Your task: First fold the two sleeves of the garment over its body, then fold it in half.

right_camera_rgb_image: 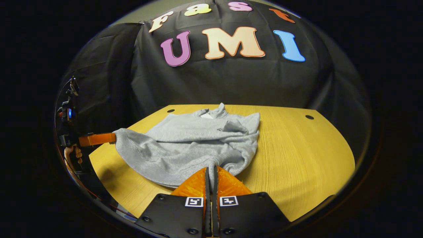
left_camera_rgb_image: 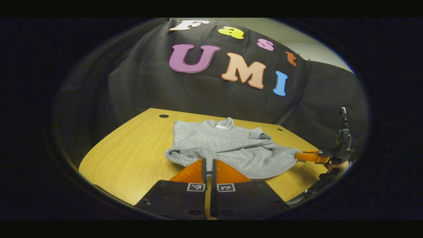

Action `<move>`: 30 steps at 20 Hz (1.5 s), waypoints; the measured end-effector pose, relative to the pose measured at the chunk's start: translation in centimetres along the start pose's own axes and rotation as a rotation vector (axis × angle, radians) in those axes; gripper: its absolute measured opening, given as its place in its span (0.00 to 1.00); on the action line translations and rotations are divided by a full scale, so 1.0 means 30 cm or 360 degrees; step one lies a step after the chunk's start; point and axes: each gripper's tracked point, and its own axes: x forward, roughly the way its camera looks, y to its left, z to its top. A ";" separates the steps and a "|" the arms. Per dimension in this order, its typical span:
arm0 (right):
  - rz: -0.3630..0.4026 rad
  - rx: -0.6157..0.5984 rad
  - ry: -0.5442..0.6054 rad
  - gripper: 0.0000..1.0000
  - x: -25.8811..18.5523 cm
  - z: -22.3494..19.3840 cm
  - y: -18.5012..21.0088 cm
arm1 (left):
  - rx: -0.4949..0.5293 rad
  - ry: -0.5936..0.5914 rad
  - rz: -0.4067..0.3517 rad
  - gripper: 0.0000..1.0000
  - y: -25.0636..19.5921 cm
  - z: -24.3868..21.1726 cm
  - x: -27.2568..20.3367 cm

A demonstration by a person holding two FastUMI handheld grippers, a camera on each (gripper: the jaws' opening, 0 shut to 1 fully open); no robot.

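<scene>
Both sleeves already lie folded over the grey sweatshirt (right_camera_rgb_image: pixel 195 142) on the wooden table (right_camera_rgb_image: pixel 297 155). The left gripper (left_camera_rgb_image: pixel 209 165) and right gripper (right_camera_rgb_image: pixel 210 172) each pinch the hem at six o'clock. The half-fold looks barely begun.

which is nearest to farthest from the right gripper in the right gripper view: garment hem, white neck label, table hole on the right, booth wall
1. Garment hem, pinched at the right gripper.
2. White neck label, at the garment's far end.
3. Table hole, far right; too close to the label to rank surely.
4. Booth wall, behind the table.
</scene>
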 end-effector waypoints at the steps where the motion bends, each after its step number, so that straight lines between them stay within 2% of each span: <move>1: 0.0001 -0.0015 -0.0015 0.03 0.017 0.032 0.002 | 0.0014 -0.0008 0.0006 0.00 0.002 0.017 0.021; 10: -0.0016 -0.0082 -0.0104 0.04 0.195 0.251 -0.037 | 0.0109 -0.0078 0.0014 0.00 0.008 0.205 0.199; 14: -0.0028 -0.0088 -0.0058 0.04 0.310 0.305 -0.096 | 0.0111 -0.0081 0.0027 0.00 0.042 0.280 0.324; 15: -0.0025 -0.0079 -0.0050 0.04 0.297 0.322 -0.083 | 0.0128 -0.0063 0.0052 0.00 0.061 0.280 0.355; 22: -0.0050 -0.0070 0.0054 0.03 0.481 0.316 -0.141 | 0.0087 -0.0022 0.0153 0.00 0.129 0.255 0.572; 24: -0.0049 -0.0016 0.0077 0.03 0.525 0.305 -0.163 | 0.0108 0.0016 0.0189 0.00 0.155 0.227 0.633; 30: -0.0032 0.0062 0.0126 0.03 0.571 0.283 -0.184 | 0.0094 0.0104 0.0205 0.00 0.189 0.167 0.730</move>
